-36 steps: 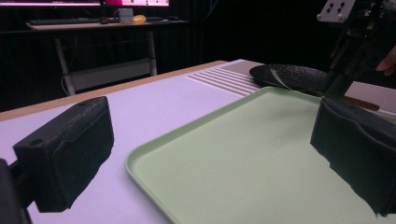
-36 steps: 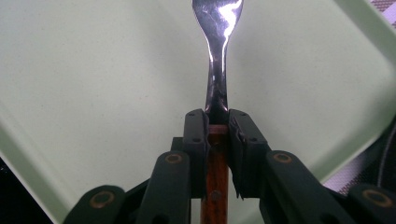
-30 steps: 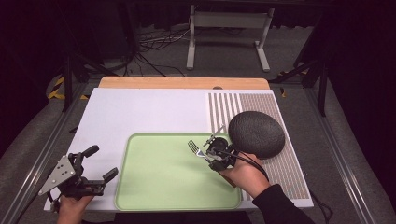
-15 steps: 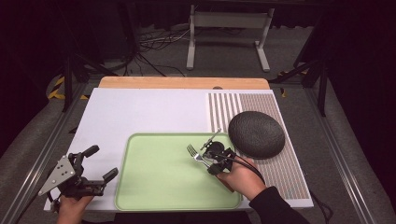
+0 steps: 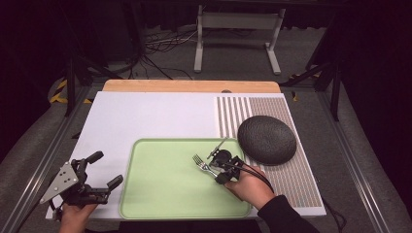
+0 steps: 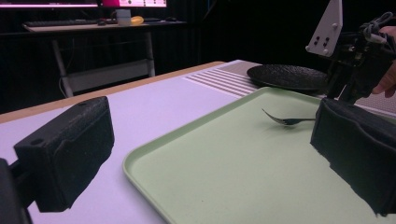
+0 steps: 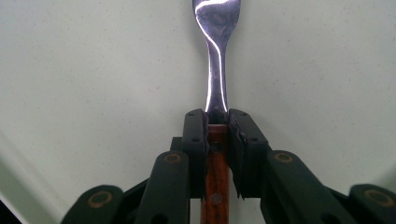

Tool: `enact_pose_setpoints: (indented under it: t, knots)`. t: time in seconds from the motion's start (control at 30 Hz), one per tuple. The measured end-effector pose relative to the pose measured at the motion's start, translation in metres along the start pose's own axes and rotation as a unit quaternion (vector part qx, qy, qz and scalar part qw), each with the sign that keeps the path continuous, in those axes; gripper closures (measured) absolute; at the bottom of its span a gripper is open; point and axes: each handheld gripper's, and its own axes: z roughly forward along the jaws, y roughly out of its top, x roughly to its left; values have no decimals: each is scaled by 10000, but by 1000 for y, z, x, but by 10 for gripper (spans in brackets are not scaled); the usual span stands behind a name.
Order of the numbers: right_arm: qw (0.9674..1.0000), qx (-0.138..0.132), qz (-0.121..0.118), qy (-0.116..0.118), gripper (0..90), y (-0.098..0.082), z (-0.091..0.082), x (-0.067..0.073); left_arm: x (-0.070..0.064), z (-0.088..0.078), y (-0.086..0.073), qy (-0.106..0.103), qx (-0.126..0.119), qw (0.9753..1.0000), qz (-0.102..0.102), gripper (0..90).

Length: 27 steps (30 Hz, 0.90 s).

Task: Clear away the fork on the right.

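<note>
Right gripper clamped on fork by its wooden handle, held over green tray; fork likely light, stiff, steel neck slippery; handle grips best; left gripper jaws apart, empty.

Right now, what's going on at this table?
A person works with a gripper in each hand. The right gripper is shut on the wooden handle of a fork, holding it over the green tray. The left gripper rests open beside the tray. A dark plate sits on the striped mat.
</note>
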Motion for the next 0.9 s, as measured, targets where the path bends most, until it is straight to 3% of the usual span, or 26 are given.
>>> enact_pose_setpoints:
  t: [0.1,0.23,0.3,0.37,0.43,0.47,0.67,0.77,0.9]
  knots:
    - [10000,23,-12,36,748,-1,0,-1,0,0,0,-3,0,10000,4,1]
    - [9999,-74,-28,107,633,-1,-3,-2,0,0,0,4,0,10000,13,1]
    - [9999,-119,-81,92,616,-1,-5,-2,0,0,0,-5,1,10000,-1,1]
    - [9998,-137,-109,106,608,-1,-6,-2,0,0,0,-3,2,10000,1,1]
    - [9988,-295,-359,147,662,0,-11,0,0,0,0,9,-3,10000,11,1]
    - [9988,-295,-359,147,662,0,-11,0,0,0,0,9,-3,10000,11,1]
    - [9914,-776,-1037,162,897,9,-18,8,0,0,0,7,-6,10000,13,1]
    - [9864,-1040,-1256,184,900,14,-18,10,0,0,0,11,-18,10000,13,1]
    - [9824,-1218,-1392,261,900,23,-15,9,0,1,0,6,-18,10000,-6,1]
